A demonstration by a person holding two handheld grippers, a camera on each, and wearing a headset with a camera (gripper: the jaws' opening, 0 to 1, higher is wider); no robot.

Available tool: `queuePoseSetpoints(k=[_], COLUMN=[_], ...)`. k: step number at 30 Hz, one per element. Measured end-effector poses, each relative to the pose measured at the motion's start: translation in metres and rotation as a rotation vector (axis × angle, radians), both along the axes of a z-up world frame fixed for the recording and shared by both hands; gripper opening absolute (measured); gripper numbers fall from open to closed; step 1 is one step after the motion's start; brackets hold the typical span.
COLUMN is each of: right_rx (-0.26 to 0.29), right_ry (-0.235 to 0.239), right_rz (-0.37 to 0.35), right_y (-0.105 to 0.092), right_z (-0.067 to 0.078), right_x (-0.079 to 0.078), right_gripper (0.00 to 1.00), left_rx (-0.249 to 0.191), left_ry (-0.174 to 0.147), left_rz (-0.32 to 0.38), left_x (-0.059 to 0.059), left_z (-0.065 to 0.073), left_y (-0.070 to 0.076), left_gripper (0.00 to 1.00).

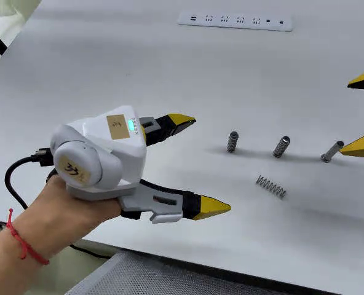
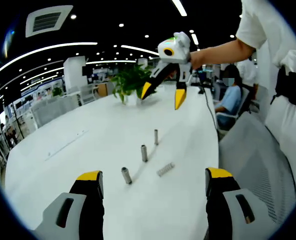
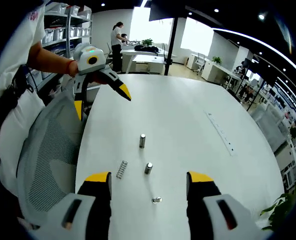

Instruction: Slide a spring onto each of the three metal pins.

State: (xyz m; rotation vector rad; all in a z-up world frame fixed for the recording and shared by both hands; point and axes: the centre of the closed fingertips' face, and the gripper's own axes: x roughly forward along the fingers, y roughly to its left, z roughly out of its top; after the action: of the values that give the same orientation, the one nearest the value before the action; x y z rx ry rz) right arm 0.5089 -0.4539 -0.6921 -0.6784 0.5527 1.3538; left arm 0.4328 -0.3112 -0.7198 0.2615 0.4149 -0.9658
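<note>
Springs: none held. Left claw [image 1: 212,163], in a hand [image 1: 77,212], jaws spread and empty over the white surface [image 1: 170,67]; right claw [image 1: 345,117], jaws likewise spread and empty, lower yellow tip close by the end pin [image 1: 332,151]. Three pins in a row between the claws: first pin [image 1: 232,141] and middle pin [image 1: 281,146] each wear a spring, while the end pin appears bare, though it shows small. One loose spring [image 1: 271,187] lies flat just in front of the row; power strip [image 1: 235,20] at the far edge.

A bright open-plan office with strip ceiling lights [image 2: 48,49], a potted plant [image 2: 130,82] and a long white workbench [image 2: 63,165].
</note>
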Motion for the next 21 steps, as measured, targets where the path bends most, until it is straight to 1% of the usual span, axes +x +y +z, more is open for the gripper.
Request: queuePoseSetpoints(k=[2, 4, 5, 6, 7, 8, 11, 12, 14, 15, 17, 20, 21], right_rx=[0.033, 0.053, 0.07, 0.08, 0.103, 0.111, 0.154, 0.172, 0.195, 0.206, 0.218, 0.227, 0.238], right_ry=[0.003, 0.006, 0.007, 0.011, 0.015, 0.015, 0.026, 0.035, 0.038, 0.048, 0.053, 0.064, 0.062], right_rz=[-0.037, -0.059, -0.076, -0.087, -0.103, -0.111, -0.155, -0.167, -0.18, -0.189, -0.192, -0.207, -0.211], right_y=[-0.014, -0.024, -0.031, -0.035, -0.041, -0.043, -0.058, -0.062, -0.068, -0.073, -0.08, -0.088, -0.091], right_z=[0.0, -0.001, -0.003, -0.004, -0.006, -0.006, -0.014, -0.017, -0.022, -0.026, -0.033, -0.04, -0.041], right_x=[-0.005, -0.008, -0.011, -0.013, -0.016, -0.016, -0.022, -0.025, -0.028, -0.031, -0.035, -0.037, -0.039], right_gripper=[0.64, 0.66, 0.67, 0.69, 0.7, 0.72, 0.75, 0.76, 0.79, 0.8, 0.82, 0.84, 0.85], left_rx=[0.024, 0.042, 0.059, 0.067, 0.077, 0.081, 0.109, 0.13, 0.145, 0.154, 0.167, 0.19, 0.196], left_ry=[-0.001, -0.002, -0.005, -0.006, -0.007, -0.007, -0.002, -0.001, 0.004, 0.005, 0.012, 0.013, 0.018], left_rz=[-0.025, -0.044, -0.06, -0.069, -0.082, -0.086, -0.125, -0.144, -0.171, -0.187, -0.213, -0.239, -0.253], left_x=[0.0, 0.001, 0.001, 0.002, 0.003, 0.003, 0.004, 0.004, 0.003, 0.003, 0.003, 0.005, 0.005], left_z=[0.001, 0.002, 0.002, 0.002, 0.002, 0.002, 0.0, -0.002, -0.005, -0.006, -0.009, -0.013, -0.015], left_y=[-0.003, -0.006, -0.008, -0.009, -0.012, -0.013, -0.02, -0.023, -0.028, -0.032, -0.037, -0.043, -0.046], left_gripper=[0.85, 0.84, 0.84, 0.83, 0.83, 0.83, 0.81, 0.8, 0.79, 0.78, 0.77, 0.74, 0.73])
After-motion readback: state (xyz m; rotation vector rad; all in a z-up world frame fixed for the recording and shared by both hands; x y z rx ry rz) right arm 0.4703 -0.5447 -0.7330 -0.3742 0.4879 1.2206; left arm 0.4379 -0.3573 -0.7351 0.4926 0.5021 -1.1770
